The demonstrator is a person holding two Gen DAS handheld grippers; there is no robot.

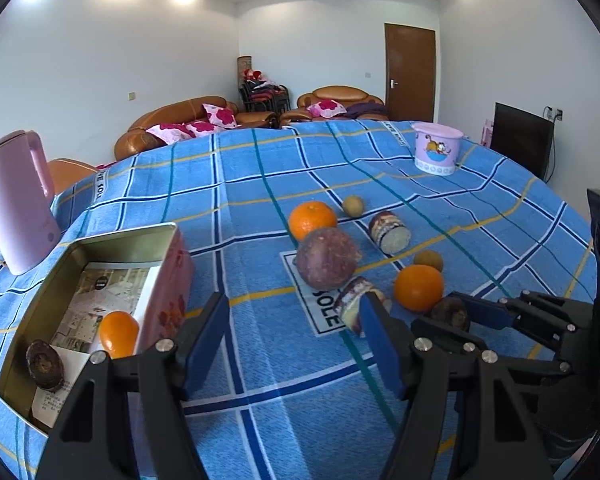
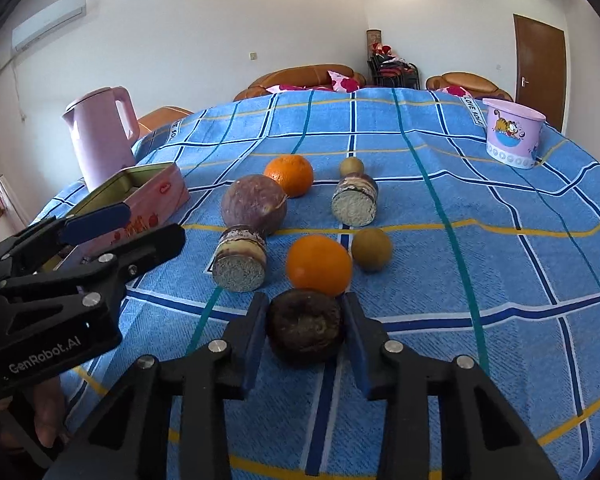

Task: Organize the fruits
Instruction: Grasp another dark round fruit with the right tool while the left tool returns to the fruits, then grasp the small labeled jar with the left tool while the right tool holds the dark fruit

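The right gripper [image 2: 305, 330] had its jaws clamped on a dark brown fruit [image 2: 305, 326] resting on the blue checked tabletop [image 2: 480, 240], both pads pressed against its sides. Just beyond it, at twelve o'clock, sat an orange [image 2: 319, 265], with a small tan fruit [image 2: 371, 249] at two o'clock. A cut sugarcane piece [image 2: 240, 262] lay at eleven o'clock, a round purple fruit [image 2: 254, 204] behind it. The left gripper [image 1: 294, 344] hung with its jaws open and nothing between them, above the cloth. At its nine o'clock stood an open tin [image 1: 172, 280] holding an orange [image 1: 118, 334] and a dark fruit [image 1: 44, 364]. A pink kettle [image 1: 14, 208] stood behind the tin.
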